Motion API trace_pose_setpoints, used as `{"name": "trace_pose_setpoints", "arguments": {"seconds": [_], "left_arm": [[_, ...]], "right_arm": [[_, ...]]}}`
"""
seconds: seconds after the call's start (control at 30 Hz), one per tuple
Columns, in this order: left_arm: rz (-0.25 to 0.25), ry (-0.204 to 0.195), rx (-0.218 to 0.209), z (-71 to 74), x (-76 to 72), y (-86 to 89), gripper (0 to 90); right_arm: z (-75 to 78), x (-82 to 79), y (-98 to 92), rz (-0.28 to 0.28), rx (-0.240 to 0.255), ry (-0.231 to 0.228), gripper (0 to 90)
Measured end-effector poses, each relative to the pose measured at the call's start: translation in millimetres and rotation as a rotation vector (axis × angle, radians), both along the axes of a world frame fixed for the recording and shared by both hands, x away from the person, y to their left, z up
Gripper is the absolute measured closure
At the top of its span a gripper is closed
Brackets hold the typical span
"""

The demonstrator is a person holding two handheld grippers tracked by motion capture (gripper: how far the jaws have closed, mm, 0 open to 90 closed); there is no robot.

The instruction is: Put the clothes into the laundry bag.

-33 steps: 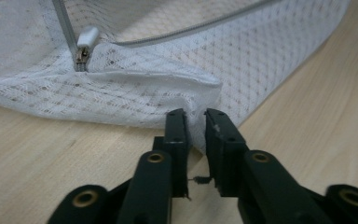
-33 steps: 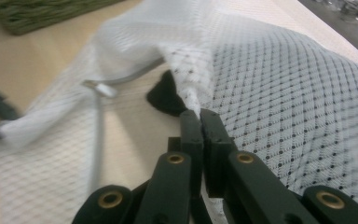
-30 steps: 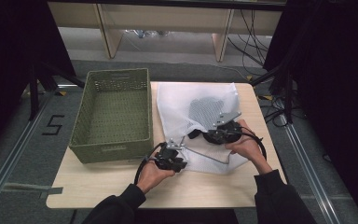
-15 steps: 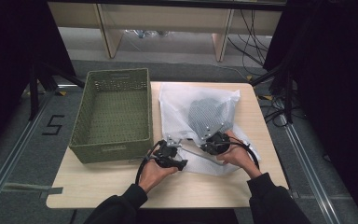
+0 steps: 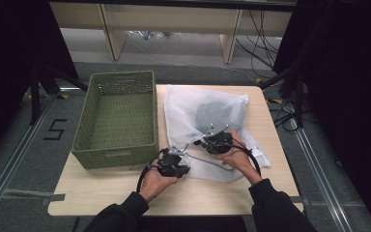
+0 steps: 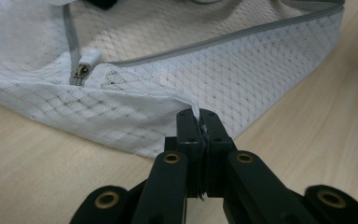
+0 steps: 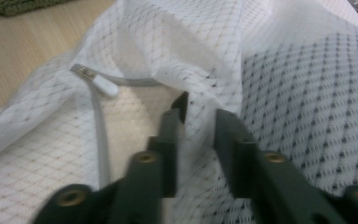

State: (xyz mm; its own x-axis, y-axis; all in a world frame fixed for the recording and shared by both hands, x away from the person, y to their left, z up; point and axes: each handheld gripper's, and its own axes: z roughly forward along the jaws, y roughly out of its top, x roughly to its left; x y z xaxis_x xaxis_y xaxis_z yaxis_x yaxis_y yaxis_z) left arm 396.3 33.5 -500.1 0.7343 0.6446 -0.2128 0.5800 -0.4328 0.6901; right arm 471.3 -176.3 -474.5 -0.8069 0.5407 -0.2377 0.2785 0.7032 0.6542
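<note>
The mesh bag (image 5: 207, 126) lay by the desk's right edge. Left gripper (image 6: 199, 122) clamped its hem; right gripper (image 7: 199, 116) gaped, straddling mesh near the zipper pull (image 7: 103, 84). Best keep the hem taut.

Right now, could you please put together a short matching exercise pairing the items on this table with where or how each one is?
Things:
1. green basket
2. left gripper
3. right gripper
4. zipper pull

States:
A. jaws apart over the white mesh bag
B. on the grey zipper track
C. left part of the table, nothing inside
D. shut on the bag's edge

Pairs: 1-C, 2-D, 3-A, 4-B
</note>
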Motion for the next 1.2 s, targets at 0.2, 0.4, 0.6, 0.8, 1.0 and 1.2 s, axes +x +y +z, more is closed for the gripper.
{"name": "trace_pose_setpoints", "arguments": {"seconds": [0.2, 0.4, 0.6, 0.8, 1.0, 1.2], "left_arm": [[0.016, -0.026, 0.044, 9.9, -8.7, 12.5, 85.6], [-0.020, -0.045, 0.147, 15.1, -21.5, 18.3, 79.8], [-0.046, -0.051, 0.141, 19.5, -30.5, 24.6, 66.7], [-0.017, -0.098, 0.093, 22.2, -32.8, 31.2, 51.6], [-0.010, -0.108, 0.080, 21.4, -34.5, 38.4, 43.7], [-0.005, -0.131, 0.046, 25.6, -36.7, 48.6, 37.8]], "right_arm": [[-2.1, 0.2, 0.5, -0.014, 0.020, 0.039, 90.0], [-6.0, -12.7, 10.5, 0.080, 0.010, 0.097, 90.0], [-20.2, -14.7, 10.3, 0.099, -0.032, 0.144, 90.0], [-13.1, -14.1, 4.6, 0.073, 0.027, 0.133, 81.4], [-2.8, -12.8, -6.8, 0.058, 0.098, 0.100, 67.0], [17.7, -17.0, -27.3, -0.005, 0.183, 0.096, 61.4]]}}
